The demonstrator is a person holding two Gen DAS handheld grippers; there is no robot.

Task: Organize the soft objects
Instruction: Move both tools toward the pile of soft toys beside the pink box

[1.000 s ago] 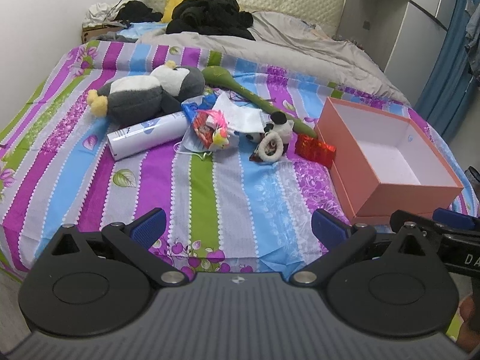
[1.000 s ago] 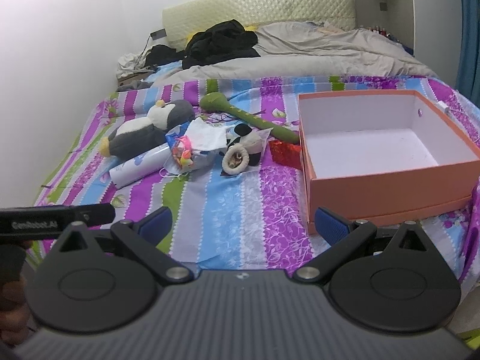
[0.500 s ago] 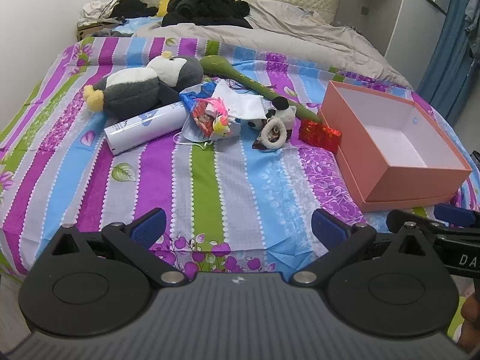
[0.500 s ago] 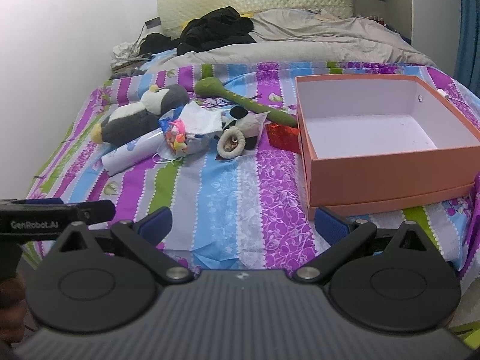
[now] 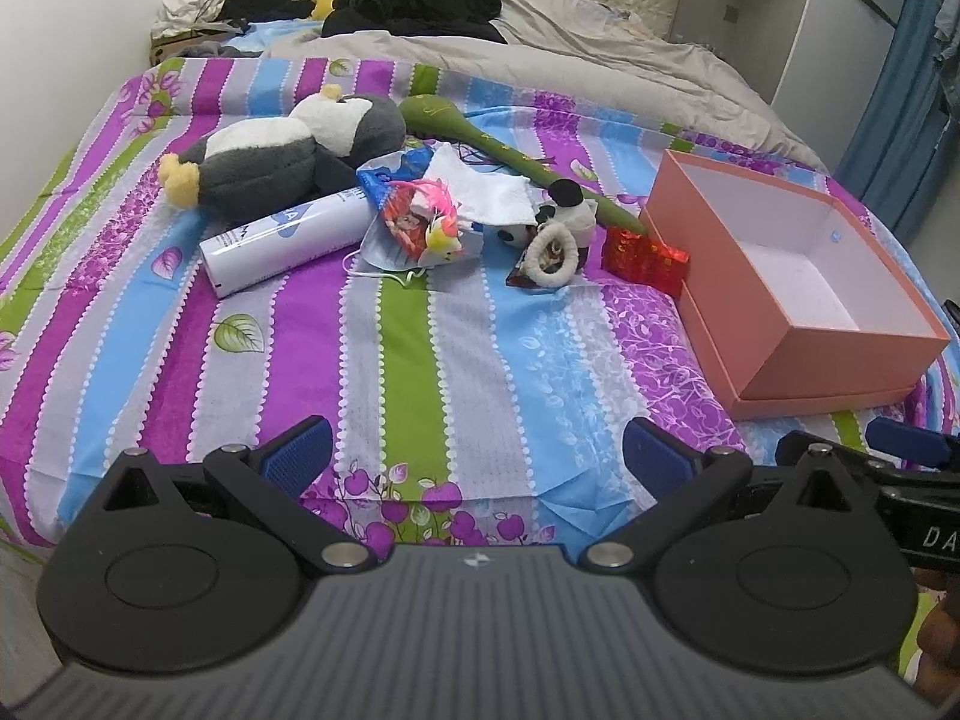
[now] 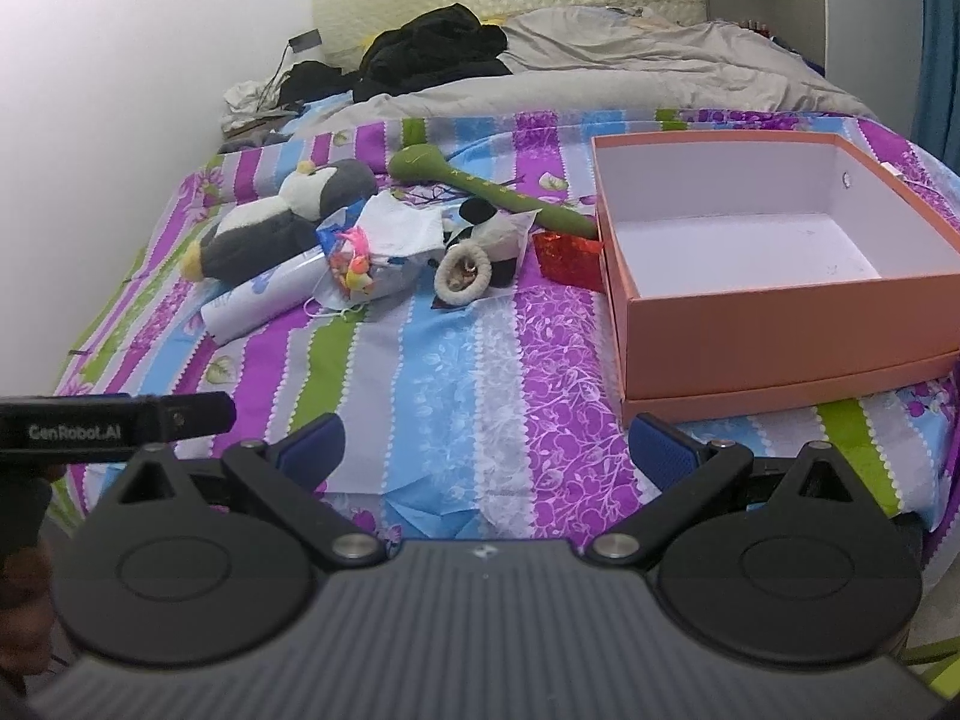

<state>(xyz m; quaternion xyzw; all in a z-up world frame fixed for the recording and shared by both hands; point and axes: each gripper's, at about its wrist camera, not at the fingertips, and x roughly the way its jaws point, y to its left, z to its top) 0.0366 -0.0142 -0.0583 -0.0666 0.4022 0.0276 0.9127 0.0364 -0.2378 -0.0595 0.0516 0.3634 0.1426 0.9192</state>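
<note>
A grey and white penguin plush (image 5: 282,159) (image 6: 270,222) lies on the striped bed, far left of a pile. The pile holds a small panda plush (image 5: 564,213) (image 6: 486,228), a cream ring toy (image 5: 552,252) (image 6: 463,271), a long green soft toy (image 5: 480,144) (image 6: 480,183), a white cloth (image 5: 486,192) and a packet with a pink toy (image 5: 420,222). An empty pink box (image 5: 804,354) (image 6: 780,324) stands open to the right. My left gripper (image 5: 477,456) and right gripper (image 6: 486,450) are open and empty above the bed's near edge.
A white tube (image 5: 282,240) lies by the penguin. A red foil packet (image 5: 645,255) sits beside the box. A grey duvet (image 5: 600,72) and black clothes (image 5: 414,0) cover the bed's far end. A wall runs on the left, a blue curtain (image 5: 900,90) on the right.
Both grippers have moved forward and tilted down toward the bed, so the pile and the box appear closer. Nothing on the bed has moved.
</note>
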